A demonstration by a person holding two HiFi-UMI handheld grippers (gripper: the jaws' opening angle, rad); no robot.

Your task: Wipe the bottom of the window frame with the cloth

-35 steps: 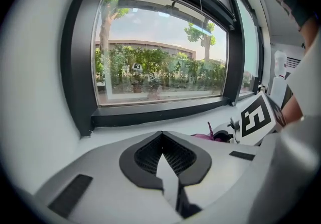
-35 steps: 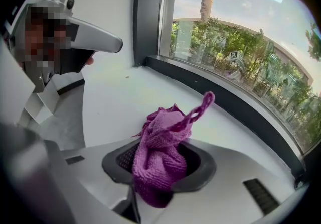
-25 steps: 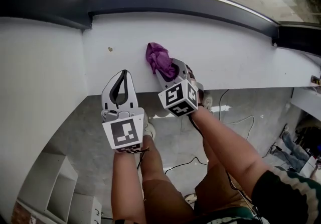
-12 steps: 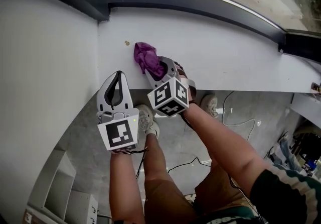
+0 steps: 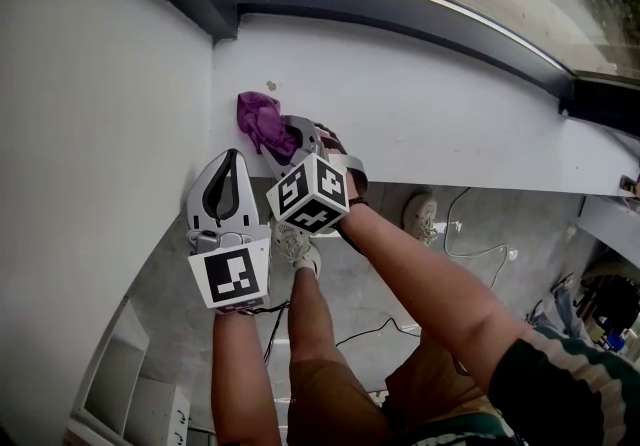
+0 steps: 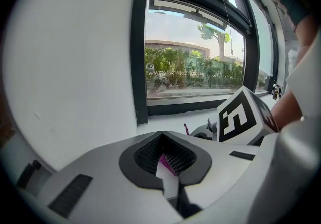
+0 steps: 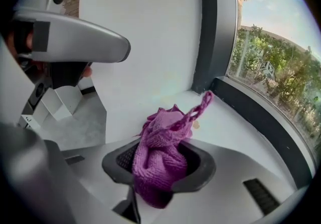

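Note:
A crumpled purple cloth [image 5: 260, 121] lies on the white sill [image 5: 440, 109] near the left corner, below the dark bottom rail of the window frame [image 5: 400, 6]. My right gripper [image 5: 284, 140] is shut on the cloth [image 7: 161, 162], which bulges out from between the jaws with a loop sticking up. My left gripper [image 5: 231, 155] hangs beside it at the sill's front edge, shut with nothing held. In the left gripper view, the left gripper [image 6: 165, 165] has its jaws meeting, and a sliver of purple shows behind them.
A small brownish speck [image 5: 270, 86] sits on the sill just beyond the cloth. The white wall [image 5: 100, 84] closes off the left side. Below the sill are the floor, cables [image 5: 470, 244], the person's legs and a white shelf unit [image 5: 120, 384].
The right gripper has slid the cloth leftward along the sill toward the corner. The left gripper has stayed beside it, shut.

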